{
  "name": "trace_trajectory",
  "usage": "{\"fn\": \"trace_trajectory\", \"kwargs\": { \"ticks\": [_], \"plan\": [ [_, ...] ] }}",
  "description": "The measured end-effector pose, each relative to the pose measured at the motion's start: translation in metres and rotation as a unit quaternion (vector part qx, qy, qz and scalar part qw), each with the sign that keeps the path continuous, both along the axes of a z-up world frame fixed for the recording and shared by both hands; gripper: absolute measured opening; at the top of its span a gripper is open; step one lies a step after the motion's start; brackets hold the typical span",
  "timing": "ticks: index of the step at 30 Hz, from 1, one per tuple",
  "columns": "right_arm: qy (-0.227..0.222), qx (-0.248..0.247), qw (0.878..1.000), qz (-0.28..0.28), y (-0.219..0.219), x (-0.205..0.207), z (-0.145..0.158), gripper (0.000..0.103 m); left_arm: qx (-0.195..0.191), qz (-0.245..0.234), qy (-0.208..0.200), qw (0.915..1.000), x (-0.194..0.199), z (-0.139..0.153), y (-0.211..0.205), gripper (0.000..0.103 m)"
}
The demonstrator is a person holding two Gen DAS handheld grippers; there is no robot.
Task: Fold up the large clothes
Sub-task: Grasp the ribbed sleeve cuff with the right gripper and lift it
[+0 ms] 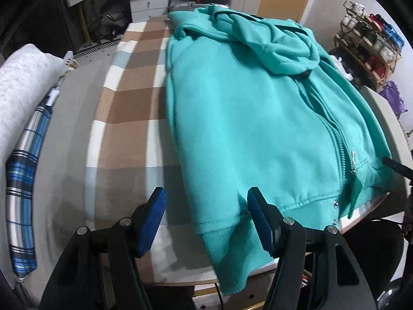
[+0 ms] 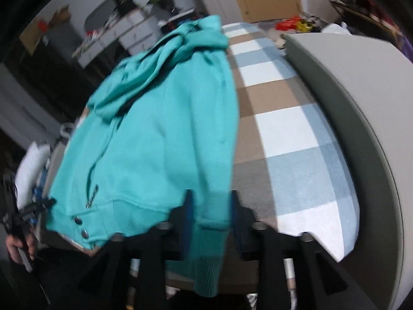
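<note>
So there's a teal zip-up hoodie [image 1: 240, 118] spread flat on the worktop [image 1: 180, 266], which has a checked cloth [image 1: 129, 98] in brown, white and pale blue over it. The hood [image 1: 271, 41] is bunched up at the far end, the ribbed hem is at the near edge, and the zipper [image 1: 343, 152] runs down the front with a couple of snap buttons at the bottom.

Both sleeves are folded in along the body, with the cuffs hanging off the near edge of the worktop. In the left wrist view the left tool [image 1: 206, 222] has its blue pads well apart, straddling the left sleeve cuff [image 1: 227, 253]; the right pad sits at the fabric, the left pad is clear of it, so nothing is clamped. The tip of the other tool pokes in at the far right of that view.

In the right wrist view the right tool [image 2: 210, 222] has the right sleeve [image 2: 214, 206] running between its pads. It's pretty blurry there, but gaps show on both sides of the sleeve, so it looks unclamped. A hand [image 2: 18, 245] holding the left tool shows at the left edge.

Off to the left of the worktop lies a blue plaid cloth [image 1: 23, 193] beside a white pillow-ish thing [image 1: 23, 90]. A shoe rack [image 1: 369, 44] stands at the far right.
</note>
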State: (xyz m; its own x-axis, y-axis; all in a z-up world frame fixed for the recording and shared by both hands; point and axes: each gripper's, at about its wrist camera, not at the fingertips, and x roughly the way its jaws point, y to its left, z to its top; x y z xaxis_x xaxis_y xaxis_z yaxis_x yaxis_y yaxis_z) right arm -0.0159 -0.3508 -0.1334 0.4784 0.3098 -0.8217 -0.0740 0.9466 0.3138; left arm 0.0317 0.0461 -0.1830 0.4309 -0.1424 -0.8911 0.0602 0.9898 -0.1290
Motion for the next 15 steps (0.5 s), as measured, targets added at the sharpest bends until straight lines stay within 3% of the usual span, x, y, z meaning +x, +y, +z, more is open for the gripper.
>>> {"fn": "trace_trajectory", "kwargs": {
  "ticks": [5,7,9,11,13,15],
  "plan": [
    [0.053,0.014,0.998,0.014,0.006,0.009,-0.022,0.041,-0.014,-0.025,0.018,0.9994,0.006,-0.018,-0.012,0.061],
    [0.041,0.014,0.999,0.017,0.007,0.01,-0.02,0.034,-0.013,-0.033,0.034,0.9988,0.011,-0.029,-0.017,0.061],
    [0.034,-0.01,0.999,0.012,0.011,0.007,-0.016,0.016,-0.016,-0.038,0.025,0.9988,0.01,-0.028,-0.019,0.061],
    [0.014,-0.02,1.0,0.015,0.014,0.0,-0.009,0.012,-0.032,-0.042,0.024,0.9983,0.01,-0.028,-0.017,0.06],
    [-0.013,-0.028,0.999,0.016,0.019,-0.005,0.001,0.011,-0.063,-0.046,0.02,0.9968,0.009,-0.028,-0.012,0.054],
    [-0.037,-0.004,0.999,0.01,0.023,-0.006,0.013,0.011,-0.092,-0.036,0.02,0.9949,0.012,-0.027,-0.003,0.034]
  ]
}}
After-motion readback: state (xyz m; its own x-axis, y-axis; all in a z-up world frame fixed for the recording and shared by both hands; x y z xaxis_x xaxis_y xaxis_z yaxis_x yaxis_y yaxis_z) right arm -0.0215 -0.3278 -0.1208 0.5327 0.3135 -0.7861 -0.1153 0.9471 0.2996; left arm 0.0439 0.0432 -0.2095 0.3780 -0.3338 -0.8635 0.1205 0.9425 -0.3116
